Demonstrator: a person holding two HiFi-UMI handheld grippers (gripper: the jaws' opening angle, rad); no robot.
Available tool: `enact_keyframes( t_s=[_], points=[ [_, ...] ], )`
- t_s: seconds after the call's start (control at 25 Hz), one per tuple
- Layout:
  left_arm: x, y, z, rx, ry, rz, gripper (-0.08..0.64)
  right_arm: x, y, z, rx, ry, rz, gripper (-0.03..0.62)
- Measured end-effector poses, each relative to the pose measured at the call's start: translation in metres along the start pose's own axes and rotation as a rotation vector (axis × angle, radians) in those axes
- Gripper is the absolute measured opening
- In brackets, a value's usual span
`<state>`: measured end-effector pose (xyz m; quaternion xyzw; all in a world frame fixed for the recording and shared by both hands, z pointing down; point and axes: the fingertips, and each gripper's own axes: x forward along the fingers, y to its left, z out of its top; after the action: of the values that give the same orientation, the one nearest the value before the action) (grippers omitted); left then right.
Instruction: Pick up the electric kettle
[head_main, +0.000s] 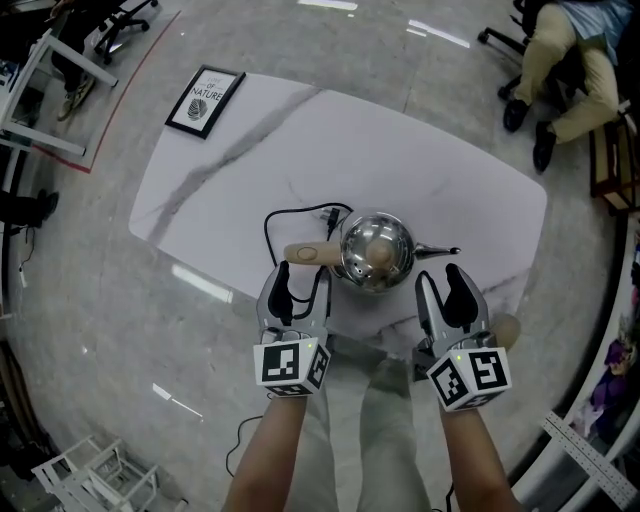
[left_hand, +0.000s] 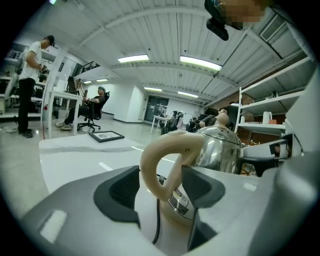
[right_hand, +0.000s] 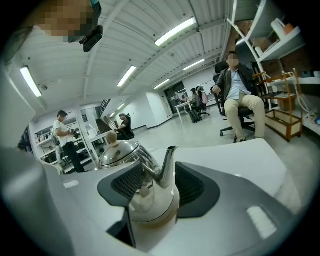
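Observation:
A shiny steel electric kettle (head_main: 376, 250) stands near the front edge of the white marble table (head_main: 440, 170). Its cream handle (head_main: 310, 253) points left and its thin spout (head_main: 440, 251) points right. My left gripper (head_main: 302, 280) is open just in front of the handle. In the left gripper view the handle loop (left_hand: 160, 155) shows between the left gripper's (left_hand: 160, 190) dark pads, which do not press on it. My right gripper (head_main: 443, 285) is open in front of the spout. In the right gripper view the spout (right_hand: 165, 167) lines up between the right gripper's (right_hand: 157, 185) spread pads, apart from both.
The kettle's black cord (head_main: 285, 215) loops on the table behind the handle. A framed print (head_main: 205, 100) lies at the far left corner. A seated person (head_main: 570, 60) and a wooden rack (head_main: 612, 160) are beyond the table's right end.

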<state>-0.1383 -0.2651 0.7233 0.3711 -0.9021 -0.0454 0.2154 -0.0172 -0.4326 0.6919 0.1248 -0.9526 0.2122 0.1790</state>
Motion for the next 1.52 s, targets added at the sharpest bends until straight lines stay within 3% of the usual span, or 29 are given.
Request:
enact_keyframes(
  t_s=[0.36, 0.48, 0.6, 0.72, 1.16, 1.52],
  points=[
    [0.014, 0.006, 0.007, -0.127, -0.126, -0.061, 0.256, 0.019, -0.010, 0.004, 0.064, -0.086, 0.012, 0.225],
    [0.016, 0.007, 0.006, -0.119, -0.133, -0.075, 0.255, 0.024, -0.014, 0.003, 0.063, -0.090, -0.004, 0.216],
    [0.016, 0.007, 0.007, -0.111, -0.118, -0.083, 0.255, 0.027, -0.014, 0.003, 0.082, -0.103, -0.013, 0.145],
    [0.018, 0.009, 0.006, -0.110, -0.110, -0.091, 0.255, 0.030, -0.016, 0.005, 0.109, -0.116, -0.033, 0.127],
    [0.025, 0.018, 0.002, -0.117, -0.105, -0.128, 0.255, 0.039, -0.018, 0.009, 0.097, -0.137, -0.064, 0.117],
    [0.048, 0.022, 0.021, -0.125, -0.159, -0.138, 0.252, 0.043, -0.019, 0.011, 0.079, -0.144, -0.061, 0.117]
  ],
)
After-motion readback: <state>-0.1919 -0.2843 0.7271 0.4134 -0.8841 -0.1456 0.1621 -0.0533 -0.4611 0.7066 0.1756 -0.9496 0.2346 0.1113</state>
